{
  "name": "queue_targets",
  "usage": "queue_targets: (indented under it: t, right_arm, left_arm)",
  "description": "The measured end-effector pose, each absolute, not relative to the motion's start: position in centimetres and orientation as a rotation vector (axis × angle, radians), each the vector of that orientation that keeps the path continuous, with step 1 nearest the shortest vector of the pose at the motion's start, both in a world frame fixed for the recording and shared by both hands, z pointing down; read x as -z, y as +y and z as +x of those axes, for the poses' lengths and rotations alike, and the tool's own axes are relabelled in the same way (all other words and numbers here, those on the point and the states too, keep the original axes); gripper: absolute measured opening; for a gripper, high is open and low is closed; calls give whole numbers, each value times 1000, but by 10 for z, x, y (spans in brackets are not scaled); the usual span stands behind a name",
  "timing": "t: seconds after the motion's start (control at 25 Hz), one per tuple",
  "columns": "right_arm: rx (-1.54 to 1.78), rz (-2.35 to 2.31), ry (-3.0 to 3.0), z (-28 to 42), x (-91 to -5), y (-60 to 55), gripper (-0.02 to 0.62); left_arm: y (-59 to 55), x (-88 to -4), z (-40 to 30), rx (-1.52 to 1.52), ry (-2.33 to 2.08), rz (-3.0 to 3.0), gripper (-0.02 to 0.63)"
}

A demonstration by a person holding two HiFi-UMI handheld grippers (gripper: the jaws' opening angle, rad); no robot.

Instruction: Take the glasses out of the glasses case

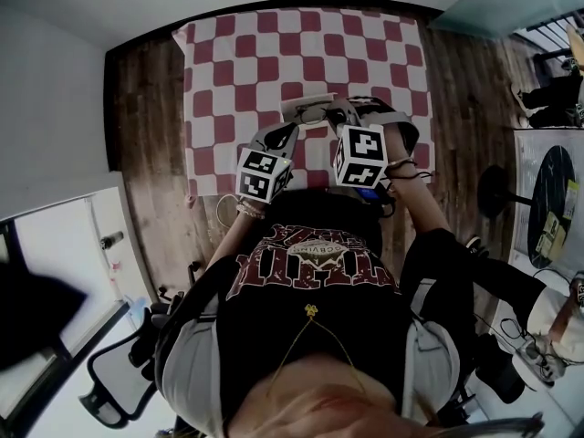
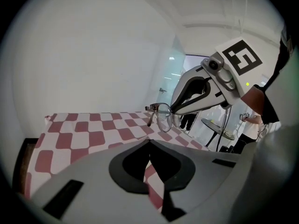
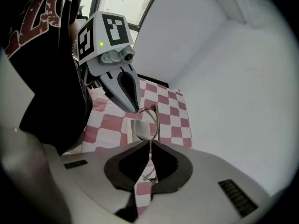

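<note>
Red-and-white checked cloth (image 1: 301,53) covers the work surface, with dark wood planking (image 1: 146,153) showing around it and a plain pale wall behind. Over to the glasses (image 3: 148,122): they're up off the cloth, hanging in the air just above the glasses case (image 3: 138,130). I take that pale boxy shape on the cloth for the case, though it's small and partly hidden. The right gripper (image 3: 149,146) has its jaws pinched on the thin metal frame, with one lens standing above the jaw tips. That's a grip on wire, not glass, which makes sense for keeping the lenses clean and stopping the pair from swinging. The left gripper (image 2: 149,143) is pressed together with nothing between its jaws. It hovers above the case too, its tip just beside a corner of the frame, and whether it's touching I cannot tell. My read is that it waits there to steady the frame or pin the case down if needed. The glasses look clear of the case, so the job seems all but done.
</note>
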State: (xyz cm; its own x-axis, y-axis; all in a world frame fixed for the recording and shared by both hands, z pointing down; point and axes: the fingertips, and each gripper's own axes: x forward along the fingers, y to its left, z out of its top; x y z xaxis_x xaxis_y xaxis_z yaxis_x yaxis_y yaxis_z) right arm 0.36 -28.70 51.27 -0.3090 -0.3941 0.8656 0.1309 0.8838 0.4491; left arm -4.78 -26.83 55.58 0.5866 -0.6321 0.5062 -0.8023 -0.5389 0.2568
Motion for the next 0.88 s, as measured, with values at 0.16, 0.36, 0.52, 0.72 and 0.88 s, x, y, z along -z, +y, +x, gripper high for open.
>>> queue_targets:
  t: [0.16,0.36,0.52,0.72,0.88]
  right_arm:
    - [529,186,-1811,2,-503,-282,29]
    - [518,164,-1812,1,-490,-274,29]
    - [526,153,-1812,-1,-480,-268,29]
    - [529,135,-1809,-1,-471,-262,29]
    - [522,124,-1801,1,-465,-257,29]
  left_arm:
    - [-270,-557,-48,-490,-1148,2353,-3]
    - [-271,-562,-48,-498,-1147,2344,-2]
    - [-272,-565,-48,-492,-1151,2331,-2]
    - [-273,-566,-48,-497,-1153,2336,-3]
    - [-272,-574,-47,-519,-1145,2332,-2]
